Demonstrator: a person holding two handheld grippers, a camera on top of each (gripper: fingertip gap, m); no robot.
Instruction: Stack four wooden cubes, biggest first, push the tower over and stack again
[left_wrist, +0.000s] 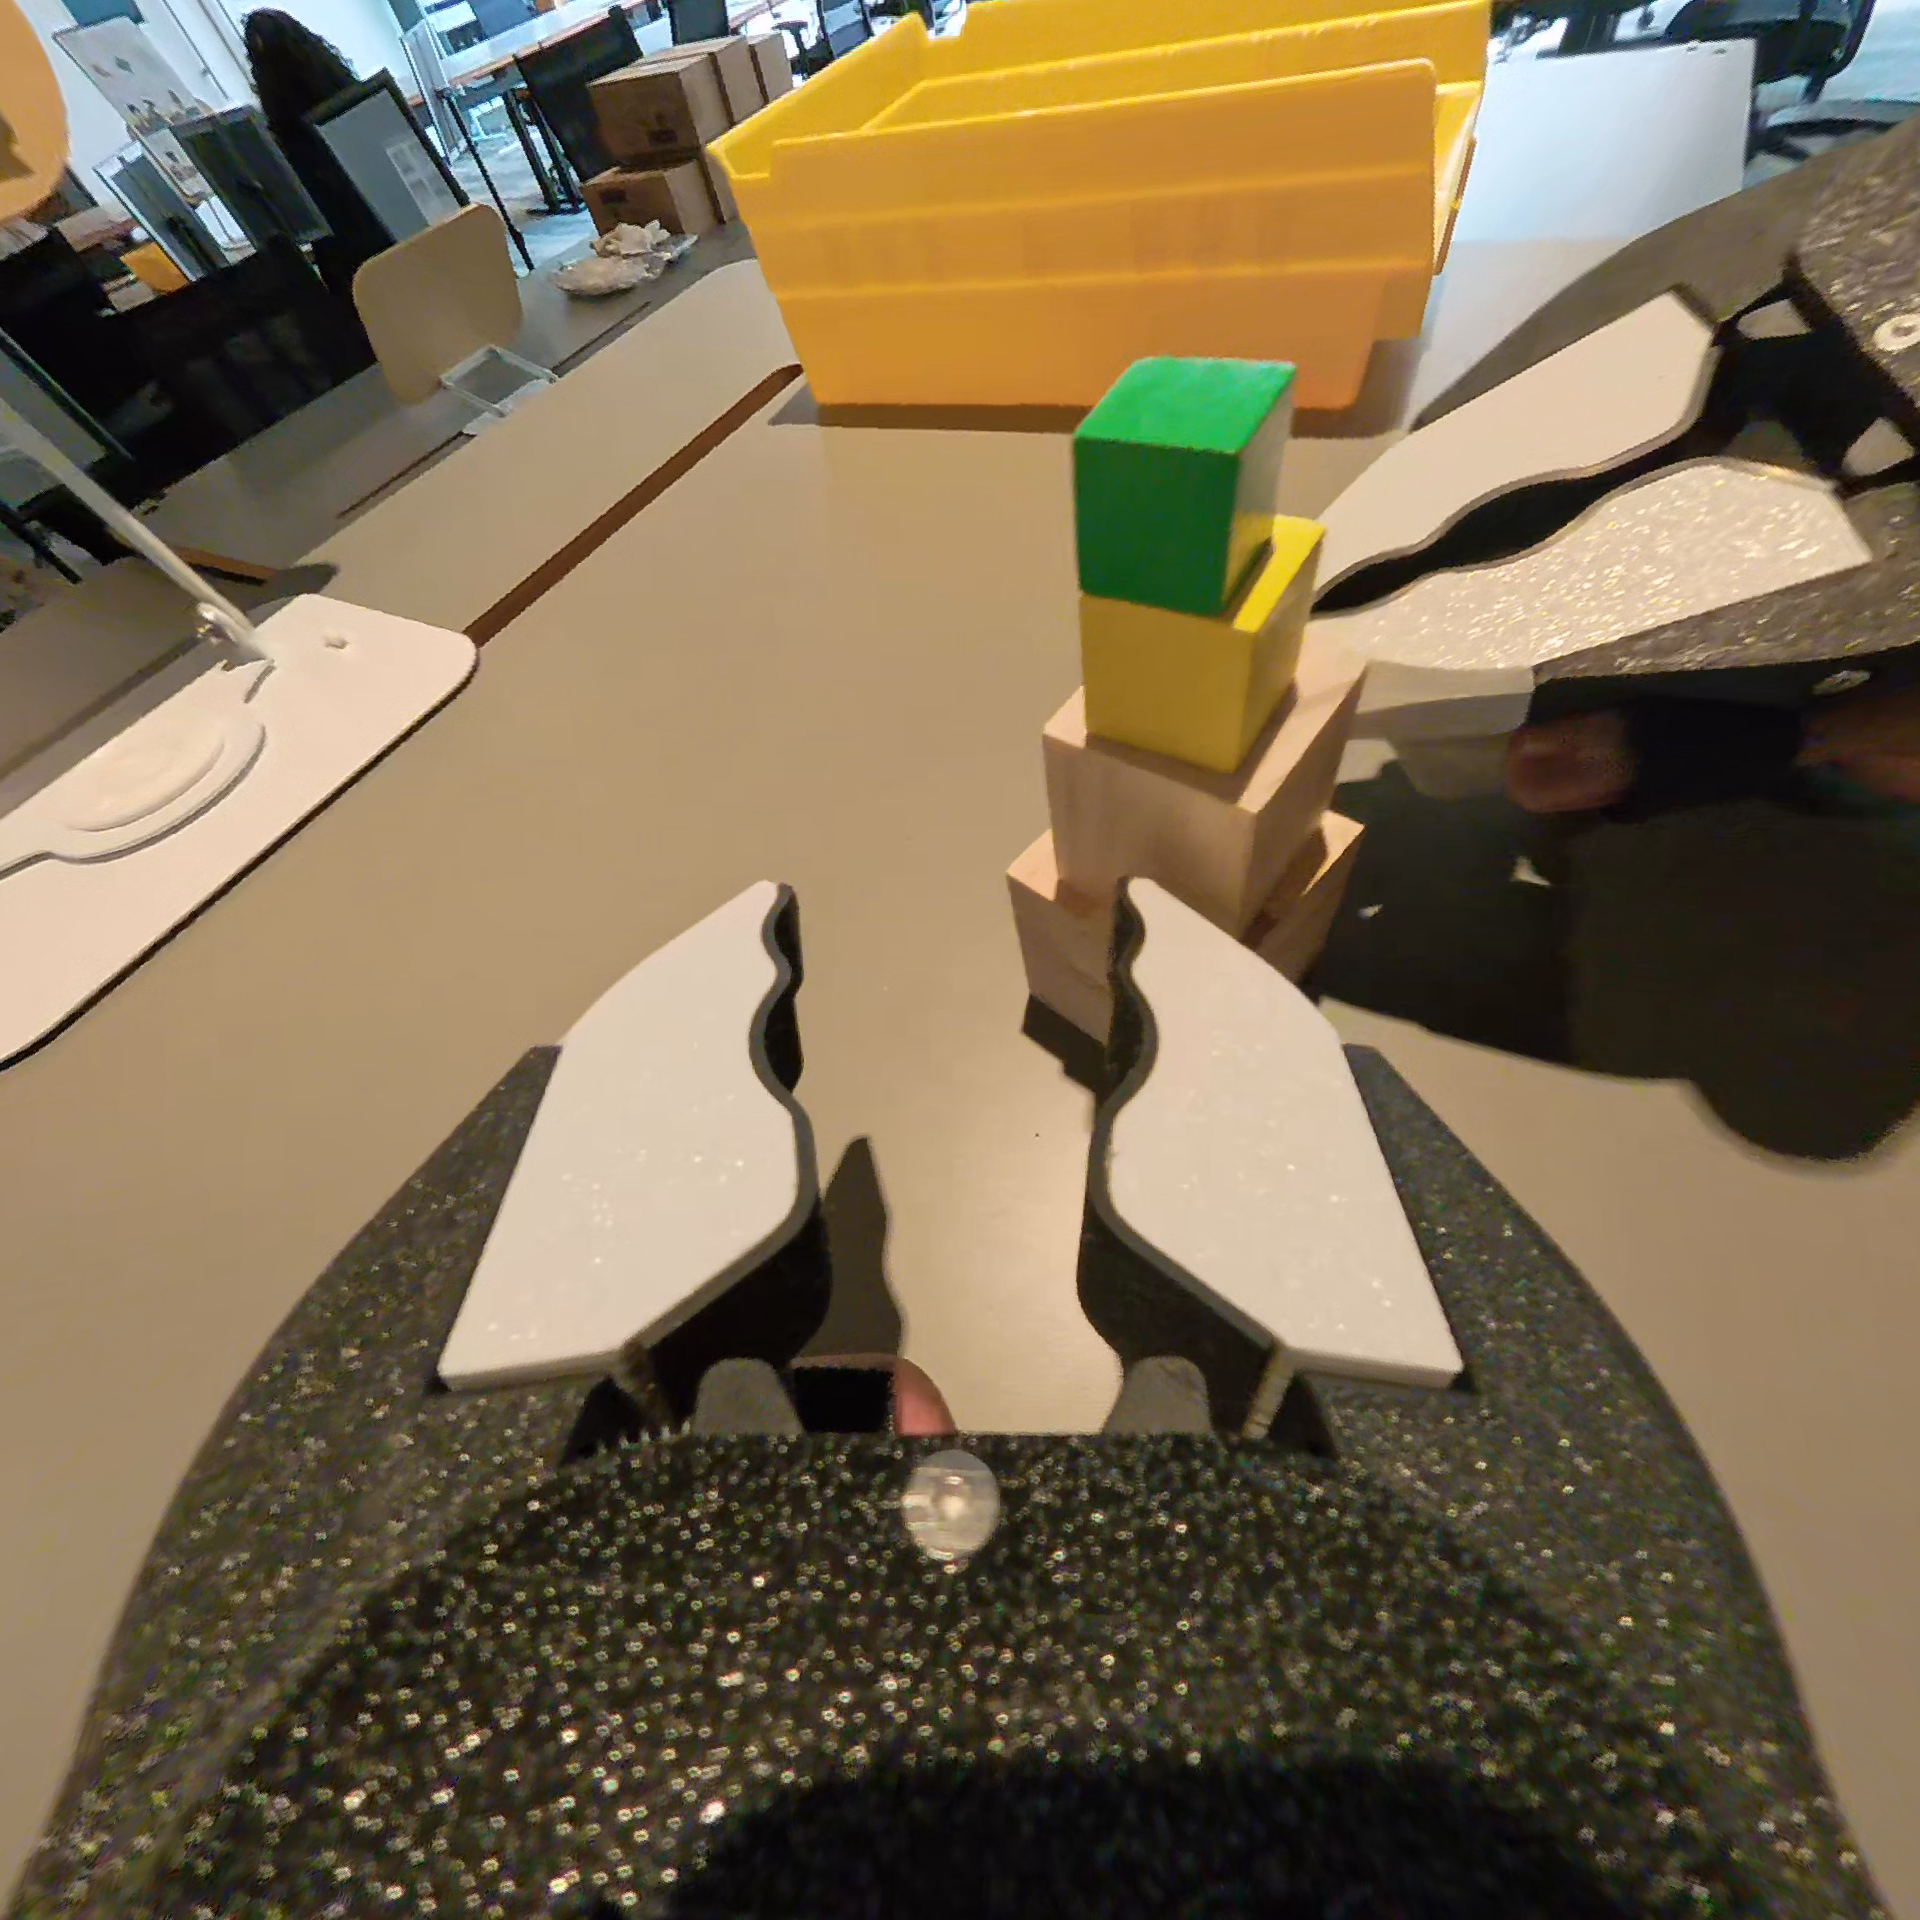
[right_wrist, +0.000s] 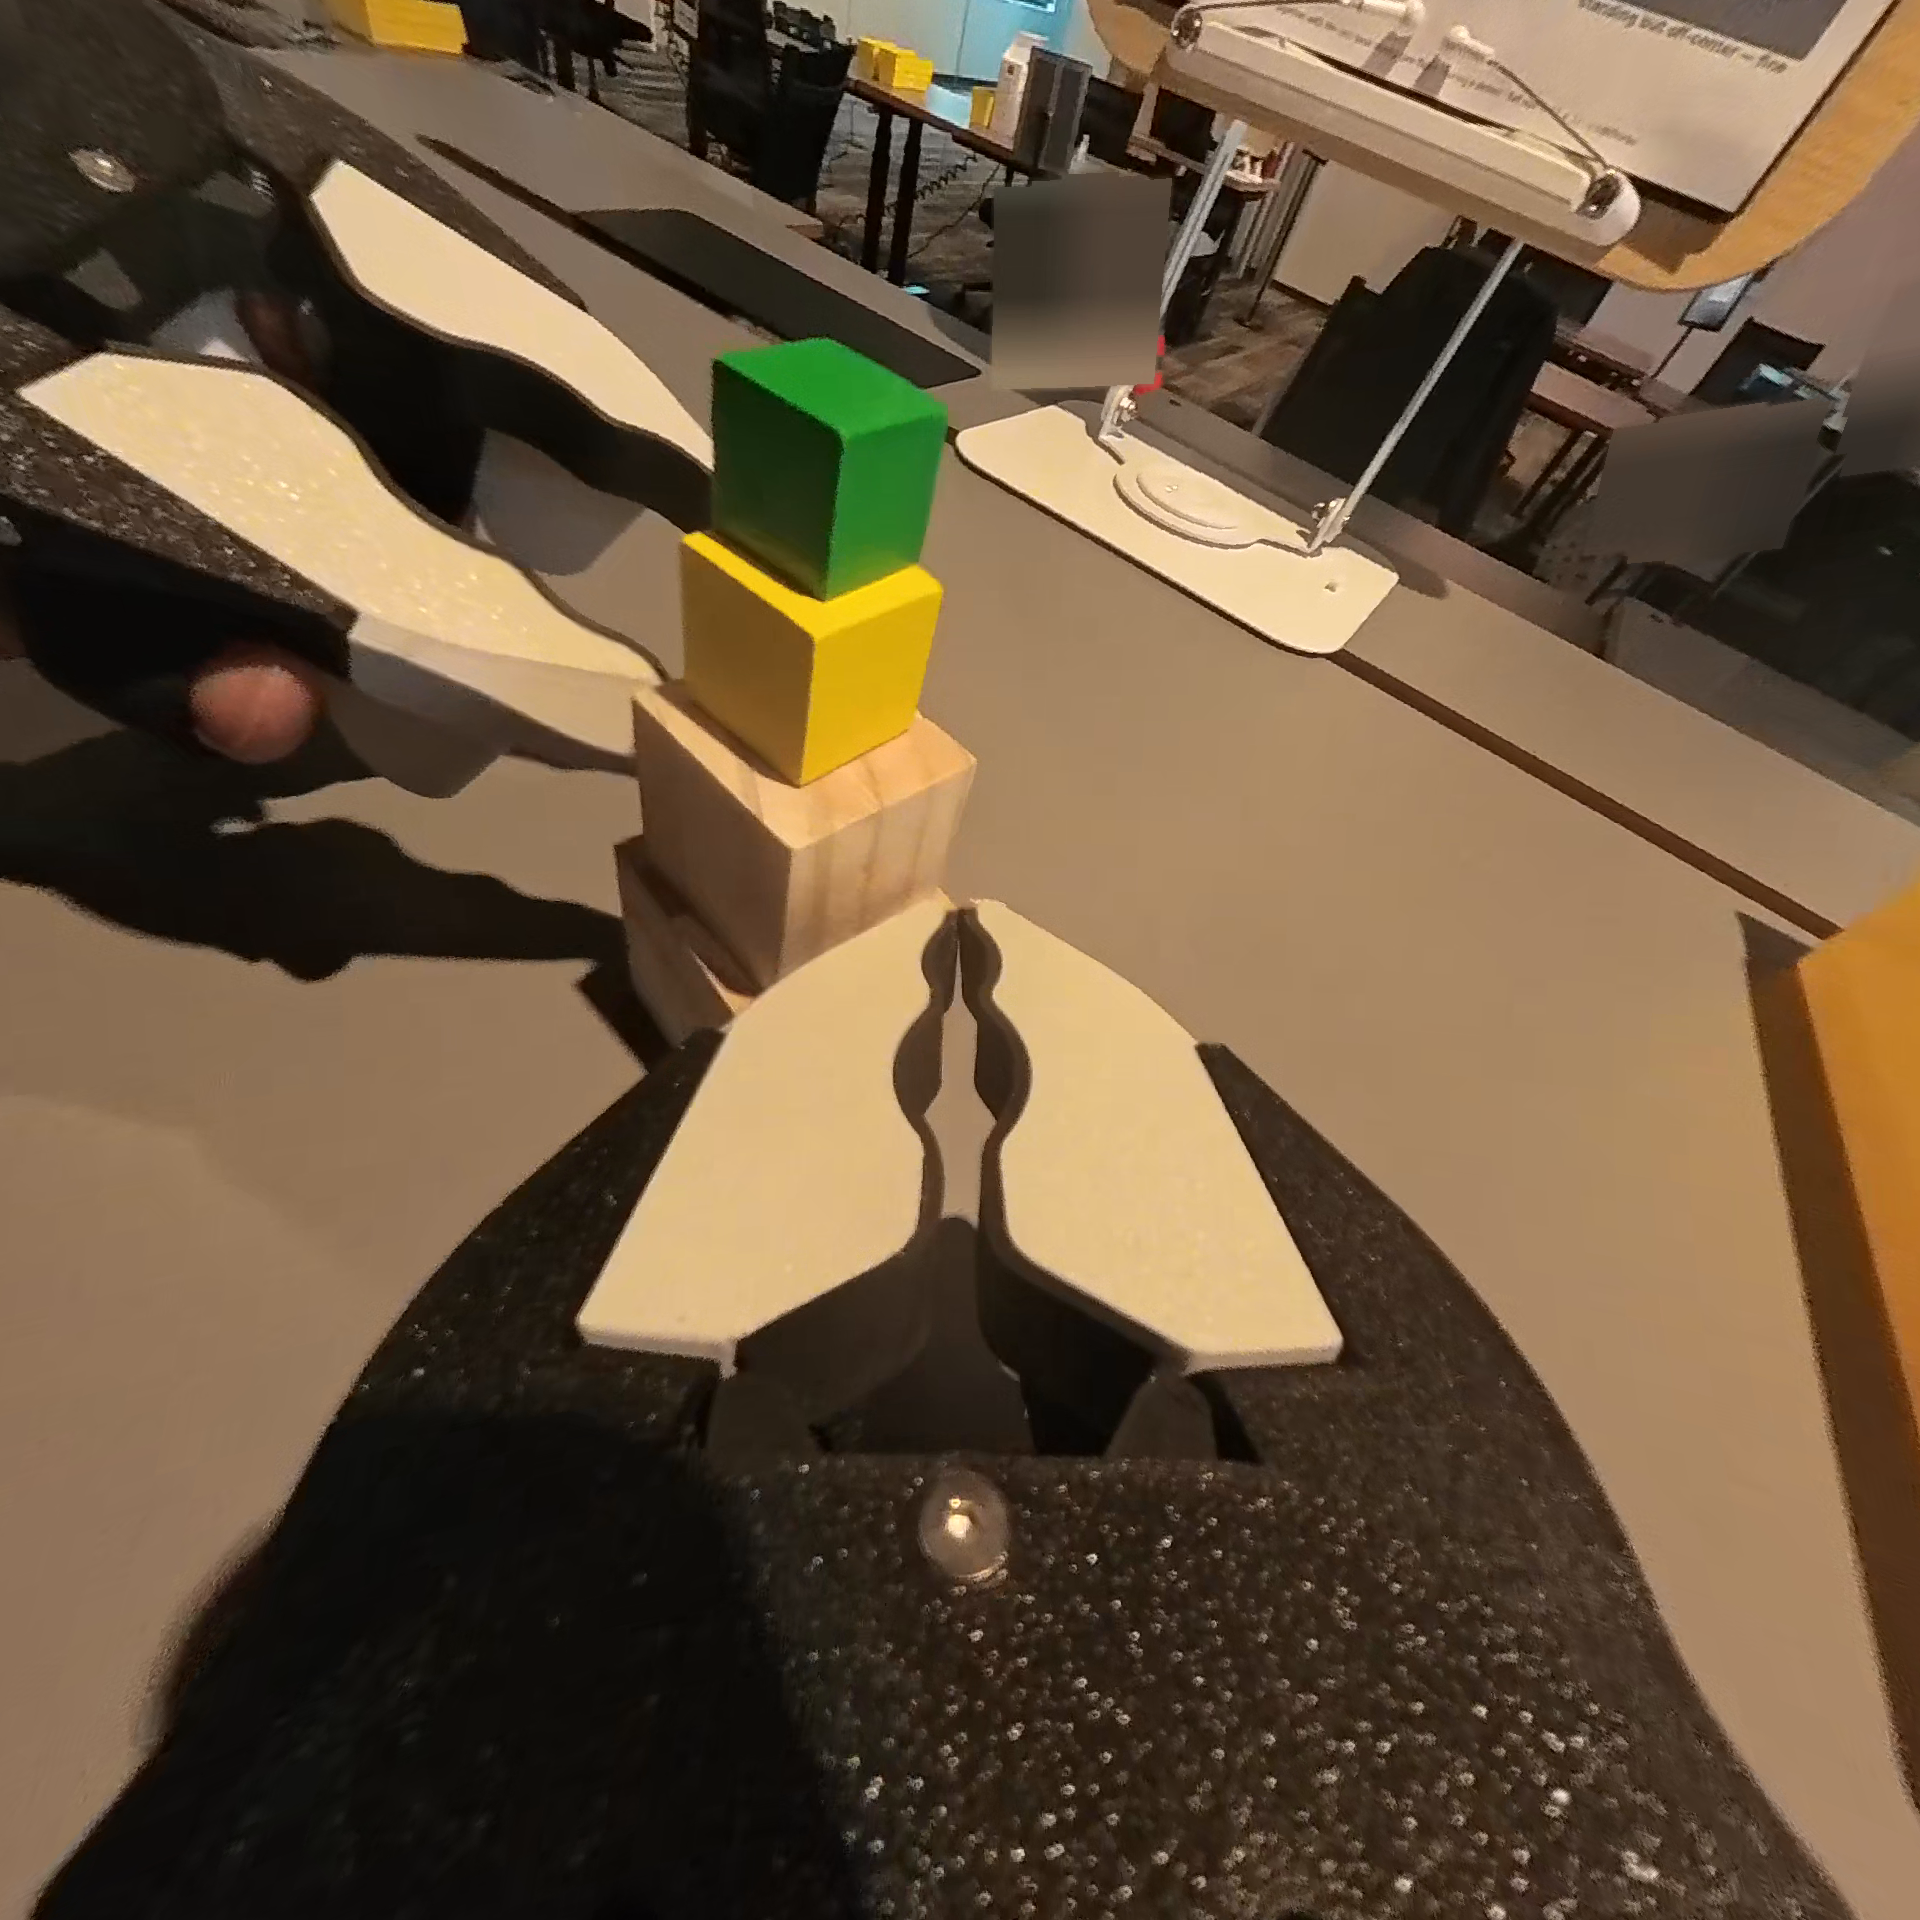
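Four cubes (left_wrist: 1184, 717) stood stacked on the desk (left_wrist: 727, 727); left hand-held gripper (left_wrist: 956, 935) gaped empty, right hand-held gripper (right_wrist: 958, 920) was closed empty beside the base; toppling judged best by a high sideways push.

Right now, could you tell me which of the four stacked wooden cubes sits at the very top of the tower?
The green painted wooden cube is on top. It rests on the yellow painted cube, which sits above the two bare, unpainted wooden cubes.
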